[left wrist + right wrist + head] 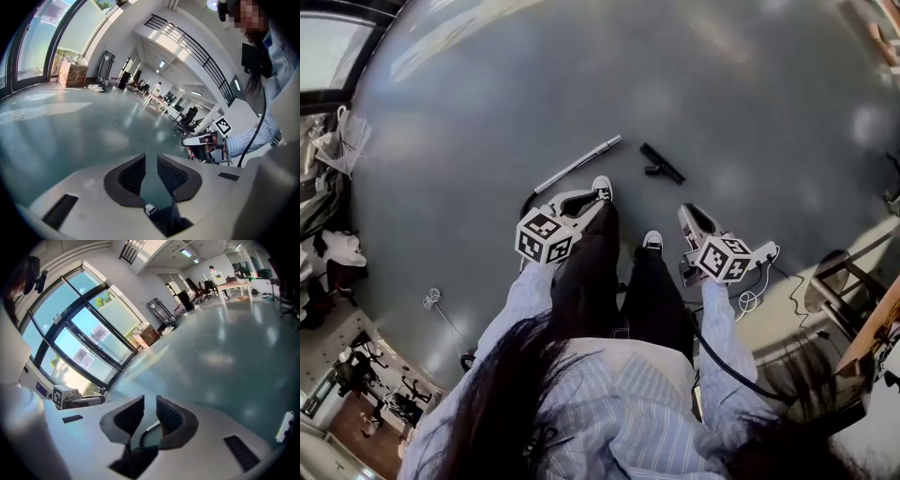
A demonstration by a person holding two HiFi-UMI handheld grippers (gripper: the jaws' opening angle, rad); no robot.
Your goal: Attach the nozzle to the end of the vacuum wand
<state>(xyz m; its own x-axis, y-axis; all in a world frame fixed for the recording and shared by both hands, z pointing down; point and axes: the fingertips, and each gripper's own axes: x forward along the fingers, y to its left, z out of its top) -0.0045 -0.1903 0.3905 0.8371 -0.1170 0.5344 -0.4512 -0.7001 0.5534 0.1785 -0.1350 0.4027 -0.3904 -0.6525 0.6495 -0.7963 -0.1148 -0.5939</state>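
Nozzle (pixel 662 164) lies on floor (pixel 722 94), just right of vacuum wand (pixel 578 165), not touching it. Left hand-held gripper (pixel 151 164) and right hand-held gripper (pixel 150 406), nearer, have jaws slightly apart, gripping nothing.

The glossy grey-green floor (pixel 750 103) runs wide and bare beneath both claws. Just ahead of the left gripper (pixel 586 199) the silver vacuum wand (pixel 581 163) lies slantwise on it, and its black hose (pixel 529 201) curls back beside that gripper. Ahead of the right gripper (pixel 692 217), a little to its left, lies the black nozzle (pixel 662 164), apart from the wand's far end. Two sneakers (pixel 652 240) stand on the floor between the grippers. Well off to the left gripper's left lies a small pale object (pixel 431 298), too small to name.
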